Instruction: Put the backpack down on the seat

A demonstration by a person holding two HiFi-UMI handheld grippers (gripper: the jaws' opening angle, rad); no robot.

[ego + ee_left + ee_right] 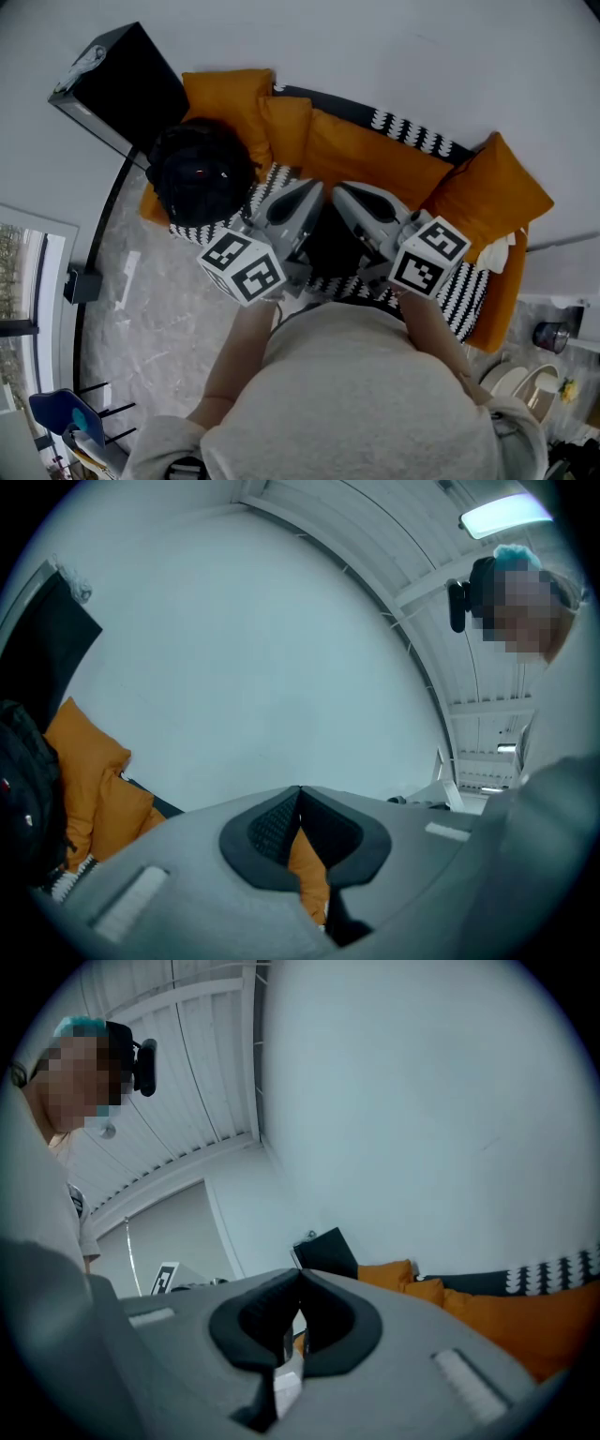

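Observation:
A black backpack rests on the left end of the seat, a sofa with a black-and-white patterned cover and orange cushions. It leans against the left cushion. My left gripper and right gripper are side by side over the seat's middle, right of the backpack and apart from it. Both are shut with nothing between the jaws. In the left gripper view the left gripper points up at the wall, with the backpack at the left edge. The right gripper points at the wall too.
A black box stands against the white wall left of the sofa. A white cloth lies by the right cushion. A blue chair is at the lower left, and cups and dishes at the lower right. The floor is grey marble.

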